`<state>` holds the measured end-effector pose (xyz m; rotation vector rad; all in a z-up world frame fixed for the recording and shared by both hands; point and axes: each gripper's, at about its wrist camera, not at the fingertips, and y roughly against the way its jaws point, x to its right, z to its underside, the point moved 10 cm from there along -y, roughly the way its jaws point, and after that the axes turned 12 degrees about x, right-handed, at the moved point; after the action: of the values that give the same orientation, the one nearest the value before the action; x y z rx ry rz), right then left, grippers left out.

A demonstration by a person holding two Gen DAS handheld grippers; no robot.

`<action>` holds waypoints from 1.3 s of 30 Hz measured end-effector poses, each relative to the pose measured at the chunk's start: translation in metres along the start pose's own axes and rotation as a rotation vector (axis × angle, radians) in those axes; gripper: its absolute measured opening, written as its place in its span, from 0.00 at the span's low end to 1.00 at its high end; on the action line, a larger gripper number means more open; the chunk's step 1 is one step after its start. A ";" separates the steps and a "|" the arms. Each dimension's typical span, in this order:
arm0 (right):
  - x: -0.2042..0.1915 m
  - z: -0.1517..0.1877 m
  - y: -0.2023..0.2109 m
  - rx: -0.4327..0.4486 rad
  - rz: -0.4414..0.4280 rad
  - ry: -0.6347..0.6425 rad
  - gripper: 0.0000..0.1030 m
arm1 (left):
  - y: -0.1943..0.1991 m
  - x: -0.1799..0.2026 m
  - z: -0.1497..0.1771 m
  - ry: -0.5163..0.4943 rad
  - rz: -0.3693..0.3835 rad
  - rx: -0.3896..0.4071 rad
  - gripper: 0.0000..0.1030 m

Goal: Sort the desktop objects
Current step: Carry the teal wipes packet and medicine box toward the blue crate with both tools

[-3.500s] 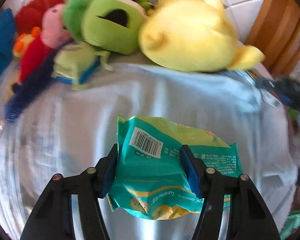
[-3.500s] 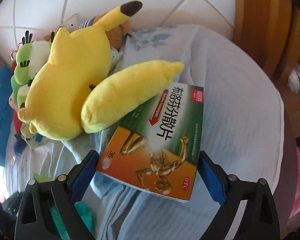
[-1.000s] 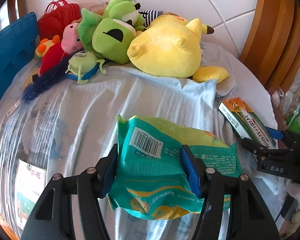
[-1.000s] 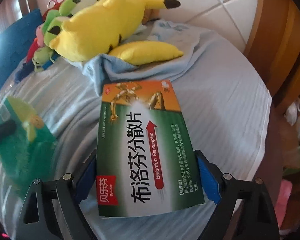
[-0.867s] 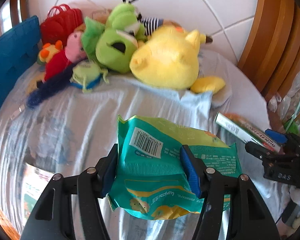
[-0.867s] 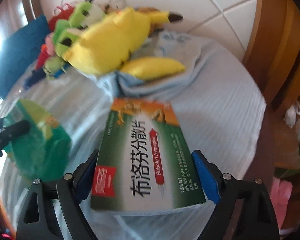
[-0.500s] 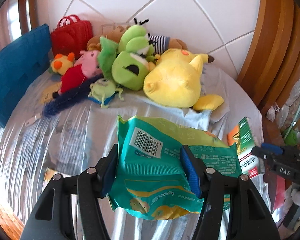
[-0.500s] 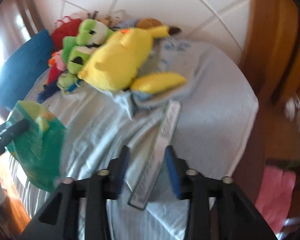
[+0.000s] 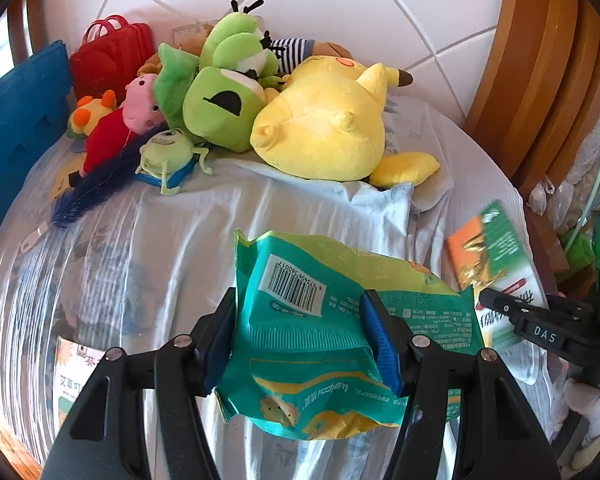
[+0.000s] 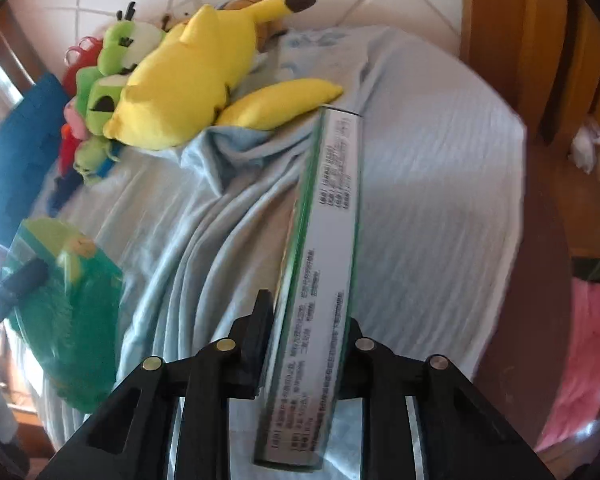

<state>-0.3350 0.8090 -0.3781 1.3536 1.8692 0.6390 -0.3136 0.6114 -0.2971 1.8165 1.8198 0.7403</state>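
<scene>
While the left hand-held gripper (image 9: pixel 300 336) is clamping a teal snack bag (image 9: pixel 340 328) between its blue pads, barcode side facing the camera, the bag is hanging above the light blue sheet (image 9: pixel 180 240) covering the tabletop. Bag is crumpled at the bottom edge, sticking out past both fingers.

Right hand-held gripper (image 10: pixel 304 340) is squeezing a green medicine box (image 10: pixel 324 280) by its two broad faces, so only the narrow white printed side is facing the right wrist camera. Box is pointing forward along the fingers, far end reaching near the yellow plush tail (image 10: pixel 280 100). From the left wrist view the same box (image 9: pixel 496 256) is showing its orange and green front at the right edge, with the right hand-held gripper's black finger across it.

Plush pile is sitting at the back against the white tiled wall (image 9: pixel 340 8): big yellow plush (image 9: pixel 320 128), green one-eyed plush (image 9: pixel 220 104), small green monster plush (image 9: pixel 166 152), pink pig plush in red (image 9: pixel 120 128), orange-yellow chick plush (image 9: pixel 88 114). Red toy bag (image 9: pixel 108 60) is standing behind them, blue cushion (image 9: pixel 16 120) at the left. Another printed packet (image 9: pixel 76 376) is lying flat on the sheet at lower left, partly cut off. Sheet is bunching into folds near the yellow plush.
</scene>
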 end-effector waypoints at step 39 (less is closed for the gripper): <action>-0.279 -0.089 0.105 0.336 0.032 0.149 0.18 | 0.119 -0.181 -0.116 -0.098 0.114 0.266 0.58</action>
<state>-0.2937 0.5809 -0.1705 1.5866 2.1500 0.4647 -0.2969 0.4231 -0.1405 2.1001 1.8338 0.4557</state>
